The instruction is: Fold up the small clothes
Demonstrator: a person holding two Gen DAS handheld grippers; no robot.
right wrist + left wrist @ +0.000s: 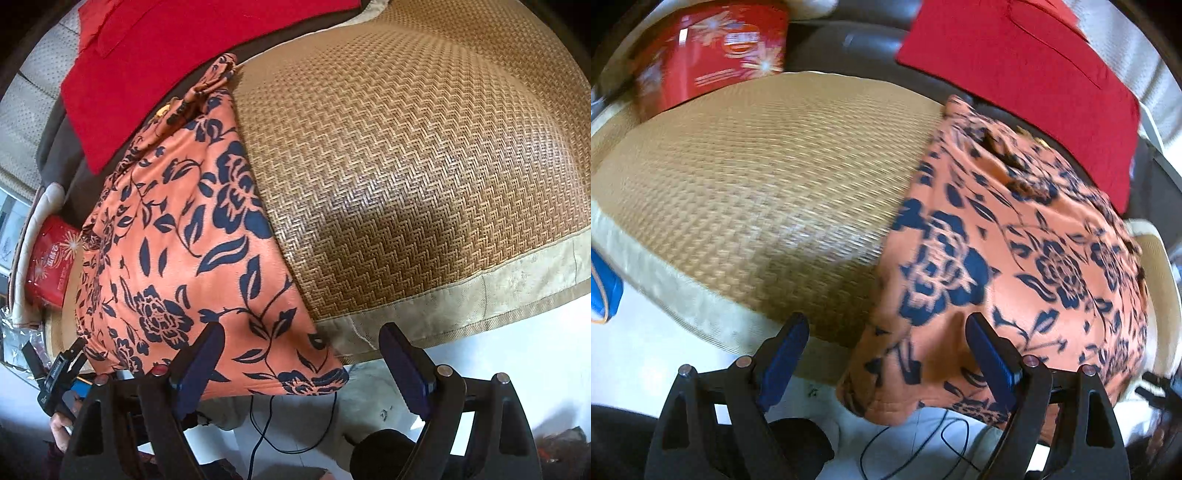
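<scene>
Both jaws gape, left gripper (886, 365) and right gripper (301, 369) poised over the orange navy-flowered garment (1008, 266) on the woven rattan mat (768, 166); next, probably pinching corners at six o'clock.

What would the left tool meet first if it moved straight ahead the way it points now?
Most likely the near hanging edge of the orange floral garment, which lies between the open fingers of the left tool. The woven mat sits just left of that line; depth is unclear.

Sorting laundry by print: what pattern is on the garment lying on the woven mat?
Orange garment with dark navy flowers and leaves; sharpest in the right wrist view.
</scene>
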